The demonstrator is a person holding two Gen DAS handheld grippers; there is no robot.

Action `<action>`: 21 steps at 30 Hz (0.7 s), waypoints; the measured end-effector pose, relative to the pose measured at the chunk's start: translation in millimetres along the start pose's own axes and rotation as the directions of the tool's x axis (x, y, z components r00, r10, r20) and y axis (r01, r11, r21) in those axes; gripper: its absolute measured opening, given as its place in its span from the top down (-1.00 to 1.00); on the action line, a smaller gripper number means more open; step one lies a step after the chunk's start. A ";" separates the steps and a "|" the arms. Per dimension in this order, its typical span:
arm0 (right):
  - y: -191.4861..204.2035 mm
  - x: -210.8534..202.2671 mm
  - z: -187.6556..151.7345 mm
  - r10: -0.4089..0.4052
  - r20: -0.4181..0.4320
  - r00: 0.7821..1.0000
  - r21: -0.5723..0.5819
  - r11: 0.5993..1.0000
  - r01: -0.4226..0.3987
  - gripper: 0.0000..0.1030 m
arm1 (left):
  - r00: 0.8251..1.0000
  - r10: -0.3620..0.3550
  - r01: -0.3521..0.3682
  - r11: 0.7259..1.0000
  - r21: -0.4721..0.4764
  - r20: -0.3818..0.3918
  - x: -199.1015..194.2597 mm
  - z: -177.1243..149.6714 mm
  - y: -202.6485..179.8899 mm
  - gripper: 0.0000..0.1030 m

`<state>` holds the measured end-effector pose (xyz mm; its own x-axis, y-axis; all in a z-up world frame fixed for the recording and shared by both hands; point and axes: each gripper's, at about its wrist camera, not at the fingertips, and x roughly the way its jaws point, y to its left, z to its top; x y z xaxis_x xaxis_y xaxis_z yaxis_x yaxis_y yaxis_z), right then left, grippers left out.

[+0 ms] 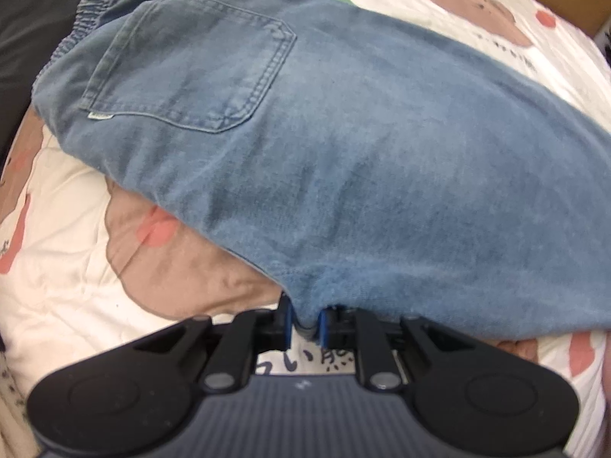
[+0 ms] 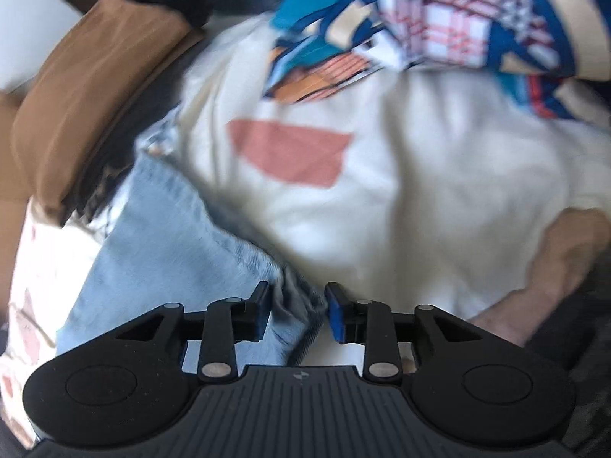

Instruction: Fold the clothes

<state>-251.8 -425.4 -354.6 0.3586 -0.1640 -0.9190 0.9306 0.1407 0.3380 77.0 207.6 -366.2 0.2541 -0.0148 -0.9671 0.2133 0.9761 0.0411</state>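
Blue jeans [image 1: 343, 152] lie folded across the bed, back pocket [image 1: 191, 61] up and elastic waistband at the far left. My left gripper [image 1: 305, 324] is shut on a pinch of the jeans' near edge, the denim squeezed between its blue pads. In the right wrist view a paler denim leg [image 2: 164, 236] runs from the lower left to my right gripper [image 2: 298, 313]. Its jaws stand open with the frayed hem lying loosely between the pads. This view is blurred.
The bed has a white sheet [image 1: 68, 229] printed with brown bears and pink patches. A dark cloth [image 1: 30, 19] lies at the far left. A brown cushion [image 2: 84, 95] sits left of the denim leg, and a patterned blue, plaid cloth [image 2: 439, 19] is heaped at the back.
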 end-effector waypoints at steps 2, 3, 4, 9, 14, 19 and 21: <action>3.2 -8.5 2.1 -0.026 0.022 0.999 -0.048 0.998 0.027 0.29 | 1.000 -0.005 0.005 1.000 0.005 0.004 -6.4 0.3 1.8 0.65; 5.7 -13.0 3.0 -0.040 0.035 0.999 -0.077 0.996 0.042 0.29 | 1.000 -0.008 0.008 1.000 0.012 0.008 -10.7 0.1 2.4 0.63; 8.4 -17.1 3.7 -0.049 0.048 0.998 -0.103 0.993 0.054 0.29 | 1.000 -0.012 0.012 1.000 0.017 0.014 -16.0 -0.1 4.0 0.59; 29.6 -29.8 6.9 -0.003 0.097 0.995 -0.249 0.968 0.027 0.28 | 0.998 -0.022 0.020 1.000 0.021 0.060 -43.9 -1.6 5.1 0.58; 63.6 -19.2 12.0 0.042 0.110 0.993 -0.371 0.929 0.002 0.29 | 0.993 0.001 0.000 1.000 -0.012 0.115 -59.3 8.1 2.5 0.56; 94.9 -5.0 18.6 0.073 0.097 0.993 -0.457 0.889 -0.021 0.29 | 0.985 0.034 -0.027 0.999 -0.044 0.168 -64.1 33.5 10.8 0.27; 104.4 1.3 19.0 0.076 0.087 0.993 -0.493 0.870 -0.024 0.28 | 0.982 0.048 -0.040 0.998 -0.046 0.185 -59.9 46.4 12.5 0.21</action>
<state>-152.8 -429.5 -316.6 0.4334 -0.2367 -0.8696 0.7643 0.6078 0.2155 108.3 210.6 -296.2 0.4341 -0.0079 -0.9008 0.1591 0.9849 0.0680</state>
